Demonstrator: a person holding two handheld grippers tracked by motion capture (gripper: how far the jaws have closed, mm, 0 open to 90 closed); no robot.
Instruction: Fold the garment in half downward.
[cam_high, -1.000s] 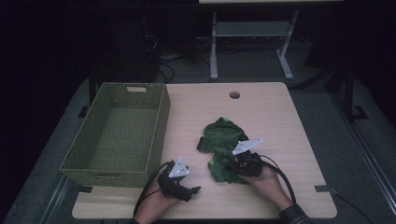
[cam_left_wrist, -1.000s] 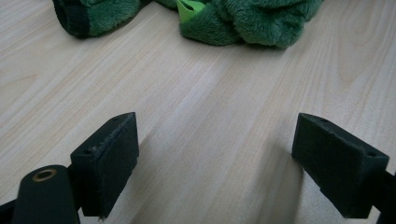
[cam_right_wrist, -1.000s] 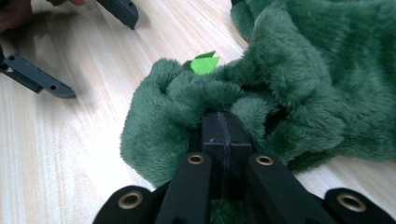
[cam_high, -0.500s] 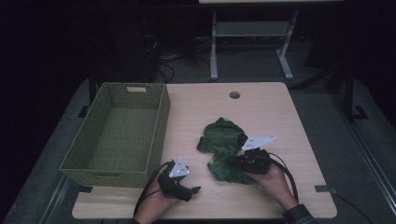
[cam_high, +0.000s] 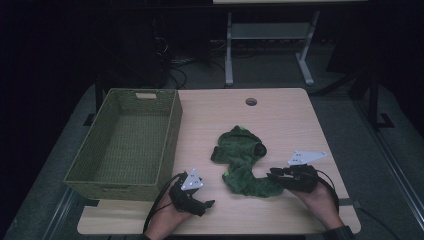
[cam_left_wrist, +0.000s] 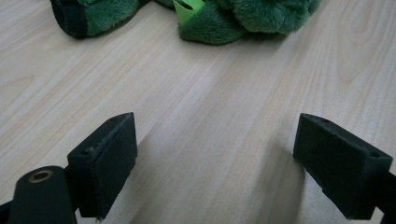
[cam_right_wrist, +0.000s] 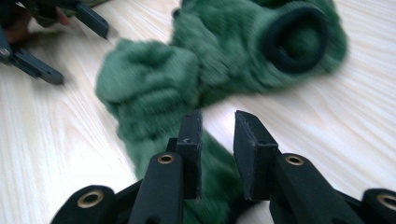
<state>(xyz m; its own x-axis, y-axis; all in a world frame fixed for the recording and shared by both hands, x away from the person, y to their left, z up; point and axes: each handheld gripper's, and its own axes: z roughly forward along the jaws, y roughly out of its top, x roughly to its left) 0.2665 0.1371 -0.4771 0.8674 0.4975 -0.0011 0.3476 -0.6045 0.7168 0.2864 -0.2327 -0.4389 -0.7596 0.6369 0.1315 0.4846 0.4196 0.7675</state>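
The right gripper (cam_right_wrist: 217, 140) has its jaws a little apart, and they have just been opening. Nothing is pinched between them. The fuzzy green cloth (cam_high: 243, 162) lies just under and past the tips, and the pads do not press it. The left gripper (cam_left_wrist: 215, 163) has its jaws spread wide over bare table (cam_left_wrist: 201, 93), holding nothing. The cloth lies past them at twelve o'clock.

From above, the cloth sits in a bunch near the middle of the table (cam_high: 280, 115). The right gripper (cam_high: 274, 175) is at its four o'clock edge. The left gripper (cam_high: 207, 204) is at its seven o'clock, a bit apart. The green basket (cam_high: 170, 145) stands at nine o'clock from the cloth and has nothing in it.

I think the cloth should go in the basket. To do that well, open wider, push the pads down around a thick fold, and squeeze tight before lifting.
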